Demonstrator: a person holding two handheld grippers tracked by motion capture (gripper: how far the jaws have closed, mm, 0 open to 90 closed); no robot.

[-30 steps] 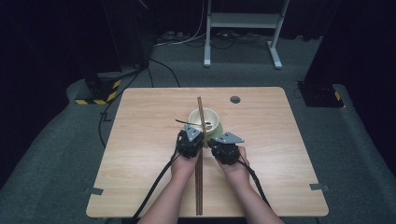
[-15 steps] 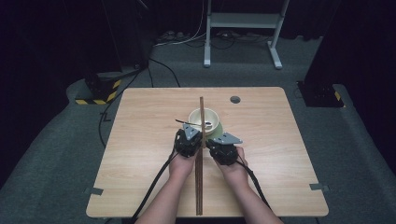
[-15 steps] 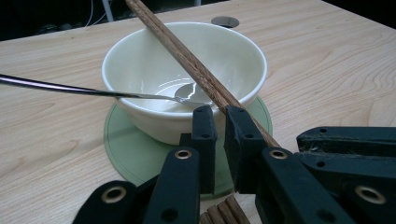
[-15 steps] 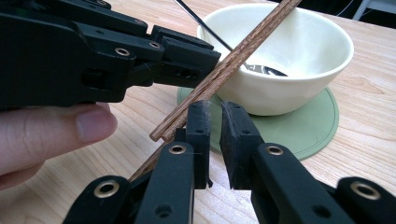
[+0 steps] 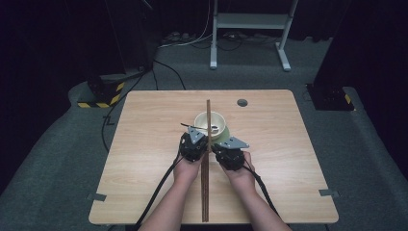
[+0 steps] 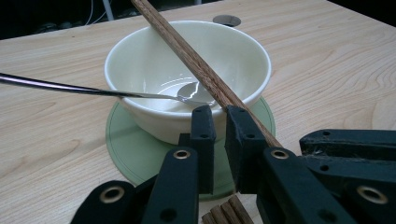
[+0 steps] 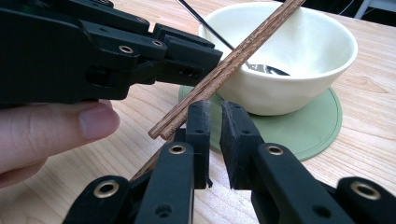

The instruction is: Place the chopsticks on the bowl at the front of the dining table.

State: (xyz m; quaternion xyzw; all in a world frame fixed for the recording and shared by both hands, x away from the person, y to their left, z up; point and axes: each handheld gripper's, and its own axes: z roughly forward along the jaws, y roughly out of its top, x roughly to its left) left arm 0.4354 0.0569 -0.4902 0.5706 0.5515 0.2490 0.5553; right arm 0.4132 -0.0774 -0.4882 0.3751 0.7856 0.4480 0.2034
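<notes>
Looking at the chopsticks (image 5: 206, 163) first: a long wooden pair lying down the middle of the table (image 5: 144, 168), far ends propped across the rim of the cream bowl (image 5: 210, 123), near ends running back toward my edge between my two hands. The bowl sits on a green coaster (image 6: 140, 154) and already has a metal spoon (image 6: 93, 89) in it, scoop down in the bowl, handle poking out over the rim to my left.

My left gripper (image 5: 193, 143) is just left of the sticks, my right gripper (image 5: 230, 153) just right of them, both close up against the bowl. In the left gripper view the jaws are nearly closed with only a thin gap and nothing in it; the sticks pass right beside the one jaw. Same in the right gripper view: a narrow empty slit, sticks crossing just in front of the tips, not pinched.

So I'd guess bowl, coaster and spoon are sorted. The chopsticks are only leaning there, so a proper grab and final placing look like what's left.
</notes>
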